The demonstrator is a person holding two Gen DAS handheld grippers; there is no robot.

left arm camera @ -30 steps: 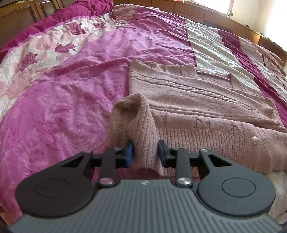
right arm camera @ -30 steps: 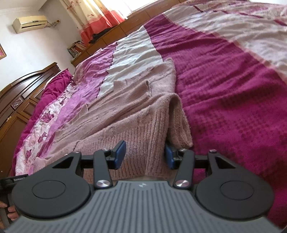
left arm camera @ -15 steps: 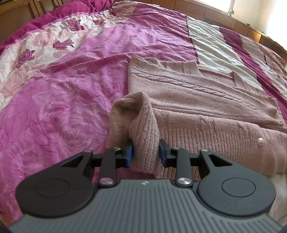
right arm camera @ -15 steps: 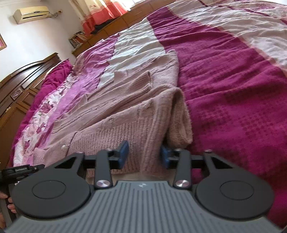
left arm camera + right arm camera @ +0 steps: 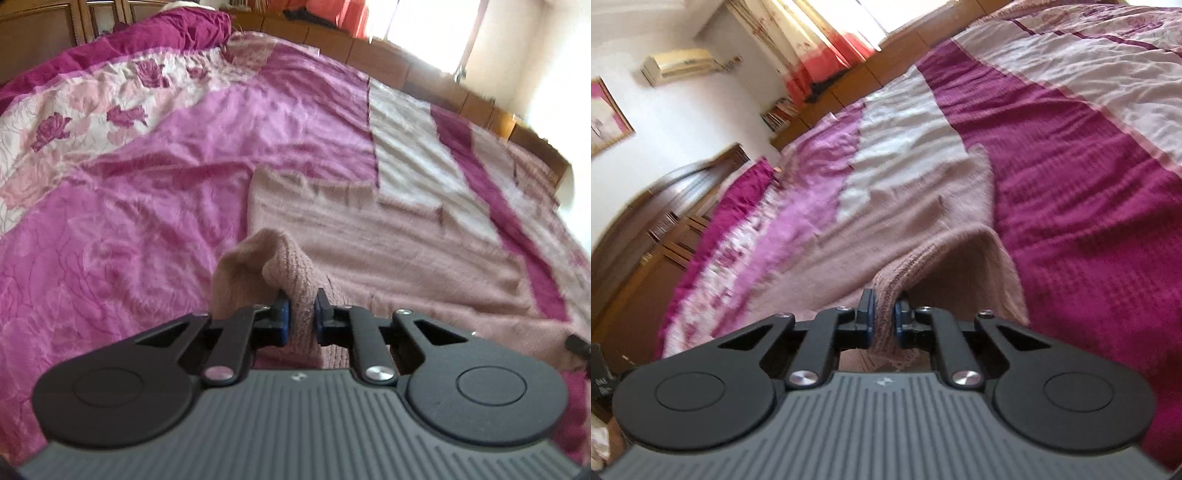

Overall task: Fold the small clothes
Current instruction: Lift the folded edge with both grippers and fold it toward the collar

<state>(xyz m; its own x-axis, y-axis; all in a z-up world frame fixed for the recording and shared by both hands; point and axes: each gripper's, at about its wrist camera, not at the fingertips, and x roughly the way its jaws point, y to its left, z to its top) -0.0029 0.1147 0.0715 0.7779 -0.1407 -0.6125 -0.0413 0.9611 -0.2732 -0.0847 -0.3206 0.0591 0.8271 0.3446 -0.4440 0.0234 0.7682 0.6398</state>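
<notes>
A dusty-pink knitted cardigan (image 5: 388, 251) lies spread on the bed. My left gripper (image 5: 301, 319) is shut on its near left hem corner, which bunches up between the blue pads. In the right wrist view the same cardigan (image 5: 923, 221) stretches away from me. My right gripper (image 5: 882, 319) is shut on the near right hem corner, and the cloth rises in a ridge from the jaws. Both corners are lifted off the bed.
The bed is covered by a pink and magenta quilt (image 5: 147, 206) with a pale stripe (image 5: 905, 122). A dark wooden headboard (image 5: 665, 221) and wooden cabinets (image 5: 406, 74) border the bed. An air conditioner (image 5: 679, 62) hangs on the wall.
Both grippers have closed tighter on the hem corners and lifted them. The cameras have tipped upward, showing more of the room, and the view is motion-blurred.
</notes>
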